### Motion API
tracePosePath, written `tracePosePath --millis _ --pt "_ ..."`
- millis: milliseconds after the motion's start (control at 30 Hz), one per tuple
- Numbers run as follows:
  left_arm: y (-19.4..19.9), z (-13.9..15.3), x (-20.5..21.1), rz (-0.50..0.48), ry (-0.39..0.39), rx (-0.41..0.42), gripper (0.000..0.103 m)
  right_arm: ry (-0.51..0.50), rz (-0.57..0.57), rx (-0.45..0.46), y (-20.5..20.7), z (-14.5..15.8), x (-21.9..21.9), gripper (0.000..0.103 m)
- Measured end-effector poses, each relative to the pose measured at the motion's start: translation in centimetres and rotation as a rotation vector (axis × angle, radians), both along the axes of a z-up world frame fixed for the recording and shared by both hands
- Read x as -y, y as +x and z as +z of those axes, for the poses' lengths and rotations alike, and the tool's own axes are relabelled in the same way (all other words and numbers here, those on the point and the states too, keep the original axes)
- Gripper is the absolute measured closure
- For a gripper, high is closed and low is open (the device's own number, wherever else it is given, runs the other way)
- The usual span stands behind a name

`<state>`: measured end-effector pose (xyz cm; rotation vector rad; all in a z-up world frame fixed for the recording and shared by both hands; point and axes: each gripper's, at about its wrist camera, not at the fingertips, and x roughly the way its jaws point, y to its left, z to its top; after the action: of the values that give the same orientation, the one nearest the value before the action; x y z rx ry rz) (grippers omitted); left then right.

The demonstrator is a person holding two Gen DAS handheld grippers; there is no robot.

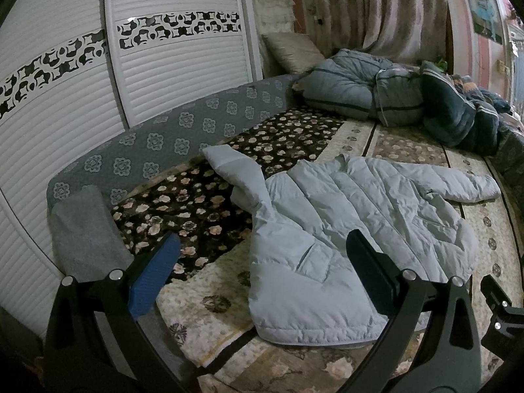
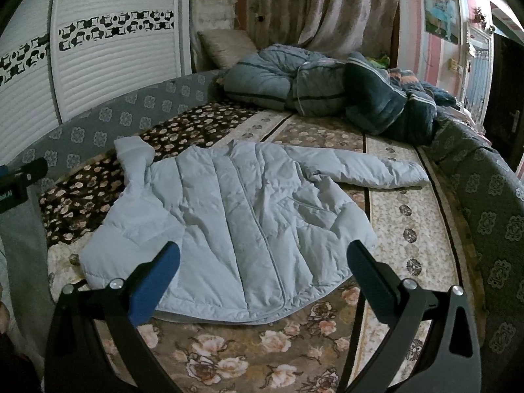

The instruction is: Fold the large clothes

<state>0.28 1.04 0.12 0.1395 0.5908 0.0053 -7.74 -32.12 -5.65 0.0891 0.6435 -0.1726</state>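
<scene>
A pale blue quilted puffer jacket (image 1: 344, 222) (image 2: 249, 209) lies spread front-up on the bed, zip closed. Its left sleeve (image 1: 235, 173) (image 2: 134, 160) bends up toward the grey side rail; its right sleeve (image 1: 458, 183) (image 2: 376, 167) stretches out flat to the right. My left gripper (image 1: 262, 275) hovers open above the jacket's lower left hem, nothing between its fingers. My right gripper (image 2: 262, 275) hangs open over the lower hem near the zip, also empty. Part of the right gripper (image 1: 501, 311) shows at the left wrist view's right edge.
The bed carries floral blankets (image 2: 255, 353), with a dark flowered one (image 1: 203, 196) at left. Bundled quilts (image 1: 393, 91) (image 2: 327, 91) and a pillow (image 2: 226, 46) pile at the far end. A grey padded rail (image 1: 157, 150) (image 2: 491, 203) borders the bed. White louvred wardrobe doors (image 1: 98, 82) stand on the left.
</scene>
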Motion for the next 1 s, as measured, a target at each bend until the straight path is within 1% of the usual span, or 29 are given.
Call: tracePosePath --millis 133,400,767,867,1000 --pt "0.0 0.0 0.3 -0.006 0.014 0.0 0.003 0.005 -0.007 0.004 -0.2 -0.4 0.3 0.002" --pt "0.0 0.1 0.4 -0.008 0.018 0.001 0.003 0.014 -0.025 0.012 -0.5 -0.6 1.2 0.002" --pt "-0.3 0.5 -0.1 -0.008 0.006 0.007 0.003 0.001 -0.025 0.028 -1.1 0.1 1.0 0.002" --pt "-0.2 0.9 -0.9 0.008 0.005 0.021 0.003 -0.014 -0.015 0.03 -1.1 0.8 0.5 0.002" --pt "0.9 1.7 -2.3 0.032 -0.013 0.019 0.003 -0.043 -0.004 0.03 -0.4 1.5 -0.1 0.002"
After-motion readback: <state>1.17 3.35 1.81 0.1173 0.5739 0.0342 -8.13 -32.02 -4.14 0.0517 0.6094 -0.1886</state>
